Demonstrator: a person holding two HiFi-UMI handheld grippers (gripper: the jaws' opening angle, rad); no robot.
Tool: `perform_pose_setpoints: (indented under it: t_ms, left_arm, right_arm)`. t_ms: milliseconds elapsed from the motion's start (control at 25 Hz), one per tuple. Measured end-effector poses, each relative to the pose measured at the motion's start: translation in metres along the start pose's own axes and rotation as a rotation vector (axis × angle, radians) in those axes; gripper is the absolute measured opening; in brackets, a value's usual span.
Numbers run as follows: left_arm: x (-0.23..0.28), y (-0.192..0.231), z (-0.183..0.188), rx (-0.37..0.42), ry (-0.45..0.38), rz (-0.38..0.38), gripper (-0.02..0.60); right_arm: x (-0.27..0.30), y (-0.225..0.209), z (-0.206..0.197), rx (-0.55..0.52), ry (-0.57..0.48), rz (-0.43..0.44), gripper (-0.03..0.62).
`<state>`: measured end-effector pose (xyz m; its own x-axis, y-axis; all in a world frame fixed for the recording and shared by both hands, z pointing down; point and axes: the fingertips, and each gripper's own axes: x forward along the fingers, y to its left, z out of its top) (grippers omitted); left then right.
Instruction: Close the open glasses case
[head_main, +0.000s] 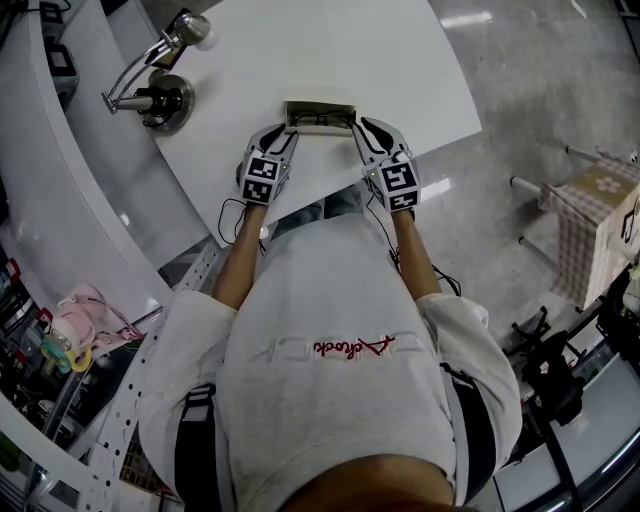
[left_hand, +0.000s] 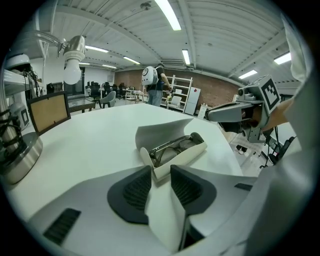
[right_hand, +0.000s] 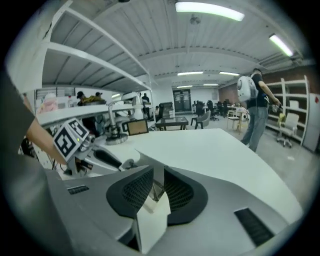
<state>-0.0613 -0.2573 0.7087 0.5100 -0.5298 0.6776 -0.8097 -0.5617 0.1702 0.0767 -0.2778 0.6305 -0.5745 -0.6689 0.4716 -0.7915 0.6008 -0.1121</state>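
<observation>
**Case open, a gripper at each end**

Glasses case (head_main: 320, 117) lies w/ lid raised near front edge of white table (head_main: 390, 60); specs (left_hand: 172, 146) inside; L gripper (left_hand: 161, 176) jaws wide apart, case's near end just at tips, not pinched; R gripper (right_hand: 158, 184) jaws partly apart, case's other end between pads, not squeezed.

Cream glasses case (left_hand: 181, 155) on white table (left_hand: 90, 135), grey left gripper (left_hand: 160, 183) and right gripper (right_hand: 157, 190) with black ribbed pads (left_hand: 136, 190), black-and-white square markers (head_main: 262, 178), beige checked cloth (head_main: 585, 228) at right edge.
</observation>
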Motion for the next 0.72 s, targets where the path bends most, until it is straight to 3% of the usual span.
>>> perform_pose_setpoints:
  t_ms: [80,240,320,400,720]
  left_arm:
    - [0.0,0.0,0.0,-0.001,0.001,0.0,0.149]
    - [0.0,-0.001,0.0,-0.001,0.0,-0.001,0.149]
    - [0.0,-0.001,0.0,-0.002,-0.001,0.0,0.149]
    - [0.0,-0.001,0.0,-0.002,0.0,0.001,0.149]
    - [0.001,0.0,-0.003,-0.001,0.003,0.002,0.149]
  right_arm:
    - [0.006,0.003,-0.003,-0.173,0.065,-0.008,0.074]
    - [0.018,0.008,-0.013,-0.7,0.206,-0.037,0.109]
    - [0.025,0.01,-0.017,-0.907,0.258,-0.034,0.125]
    - [0.031,0.007,-0.017,-0.97,0.284,-0.035,0.138]
    - [0.05,-0.004,-0.017,-0.941,0.326,-0.002,0.135]
